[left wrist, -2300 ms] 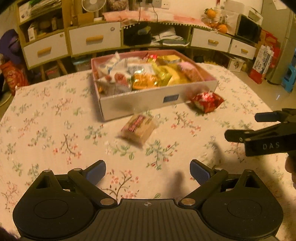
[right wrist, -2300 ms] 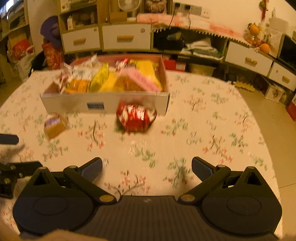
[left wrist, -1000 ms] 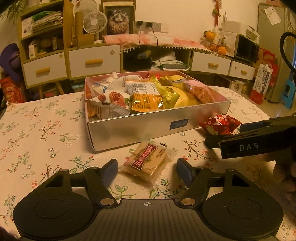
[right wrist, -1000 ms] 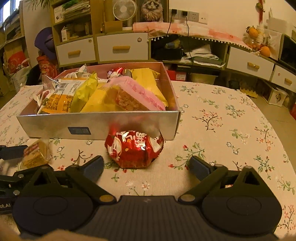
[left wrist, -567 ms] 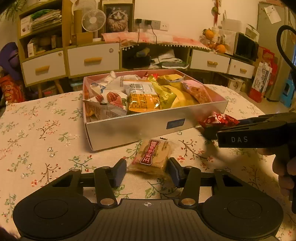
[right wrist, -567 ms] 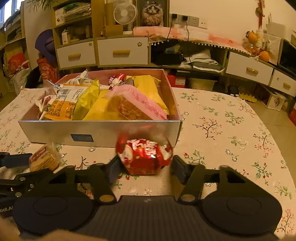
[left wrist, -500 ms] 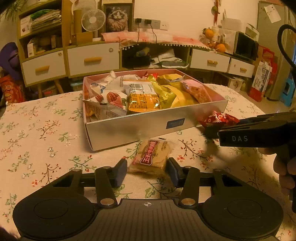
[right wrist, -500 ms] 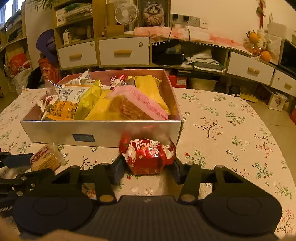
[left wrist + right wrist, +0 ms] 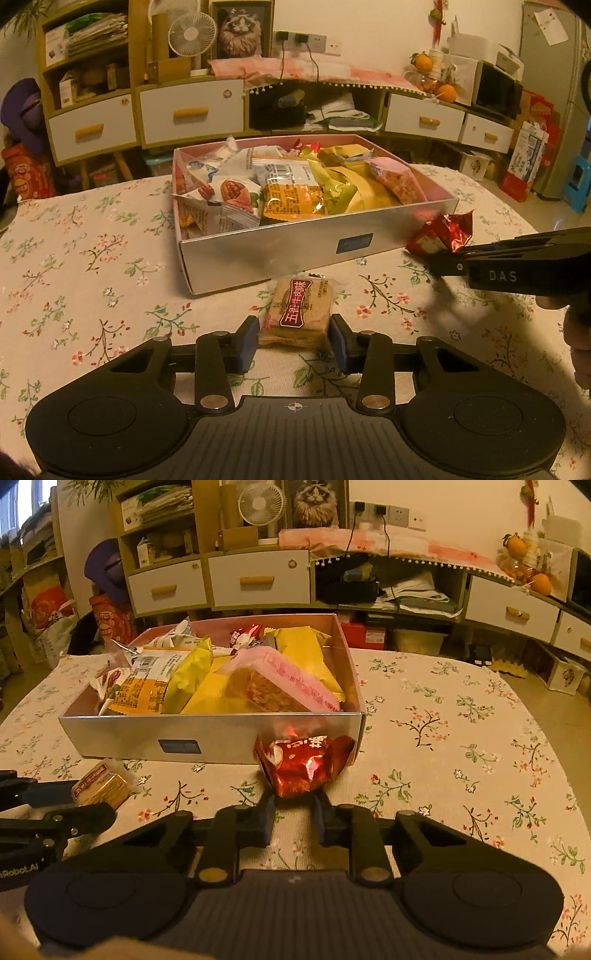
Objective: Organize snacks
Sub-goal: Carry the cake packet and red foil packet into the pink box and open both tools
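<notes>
You are angling both grippers down toward the snack box (image 9: 280, 251). Your left gripper (image 9: 293, 341) is closing, pads pressing the biscuit packet (image 9: 299, 312) in front of the box; your right gripper (image 9: 293, 818) is clenching the red foil snack (image 9: 301, 762) at its front-right corner.

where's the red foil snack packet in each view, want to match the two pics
Left wrist view: the red foil packet sits at the right edge, just past the box's right front corner, pinched at the tip of the right gripper.
Right wrist view: it is centre frame, against the box's front wall, clamped between the fingers.
Shared landmark: the blue label on the front wall of the snack box.
</notes>
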The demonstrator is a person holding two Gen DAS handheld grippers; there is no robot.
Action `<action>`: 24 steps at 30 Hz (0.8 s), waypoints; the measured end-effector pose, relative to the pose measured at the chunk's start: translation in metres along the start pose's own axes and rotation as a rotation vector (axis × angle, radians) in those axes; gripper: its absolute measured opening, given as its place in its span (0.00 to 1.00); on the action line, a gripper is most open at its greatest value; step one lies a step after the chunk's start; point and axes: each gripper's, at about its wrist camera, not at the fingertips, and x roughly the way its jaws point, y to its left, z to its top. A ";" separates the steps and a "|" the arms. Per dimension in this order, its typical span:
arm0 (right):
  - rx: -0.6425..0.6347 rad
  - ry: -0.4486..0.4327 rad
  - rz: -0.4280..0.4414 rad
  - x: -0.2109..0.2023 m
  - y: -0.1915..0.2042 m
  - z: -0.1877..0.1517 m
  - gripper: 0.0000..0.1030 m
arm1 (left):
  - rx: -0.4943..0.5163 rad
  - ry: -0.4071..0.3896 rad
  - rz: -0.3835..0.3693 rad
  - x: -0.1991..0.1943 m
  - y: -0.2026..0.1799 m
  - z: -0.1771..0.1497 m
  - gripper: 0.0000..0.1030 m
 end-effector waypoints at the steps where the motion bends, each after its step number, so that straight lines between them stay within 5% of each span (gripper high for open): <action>1: 0.002 0.002 0.003 -0.001 0.000 0.000 0.12 | -0.001 0.000 0.001 0.000 0.000 0.000 0.37; 6: 0.016 0.018 0.023 -0.006 -0.004 -0.002 0.14 | -0.006 0.009 -0.007 -0.002 -0.001 0.000 0.37; 7: 0.025 0.018 0.023 -0.006 -0.004 -0.002 0.29 | -0.006 0.010 -0.008 -0.002 -0.001 0.000 0.37; 8: 0.036 0.017 0.013 -0.006 -0.005 -0.001 0.57 | -0.006 0.012 -0.009 -0.002 -0.002 0.000 0.37; 10: 0.047 -0.011 -0.004 -0.008 -0.006 -0.001 0.81 | -0.008 0.013 -0.011 -0.003 -0.002 0.000 0.37; 16: 0.059 -0.017 -0.042 0.003 -0.006 0.005 0.73 | -0.017 0.016 -0.015 -0.001 -0.003 -0.001 0.37; 18: 0.047 -0.024 -0.054 0.006 -0.005 0.006 0.67 | -0.018 0.015 -0.015 -0.001 -0.003 -0.001 0.37; 20: 0.052 -0.025 -0.045 0.007 -0.005 0.006 0.50 | -0.018 0.015 -0.015 -0.001 -0.003 -0.001 0.37; 24: 0.030 -0.035 -0.008 0.003 -0.003 0.003 0.45 | -0.009 0.009 -0.003 -0.001 -0.004 0.000 0.37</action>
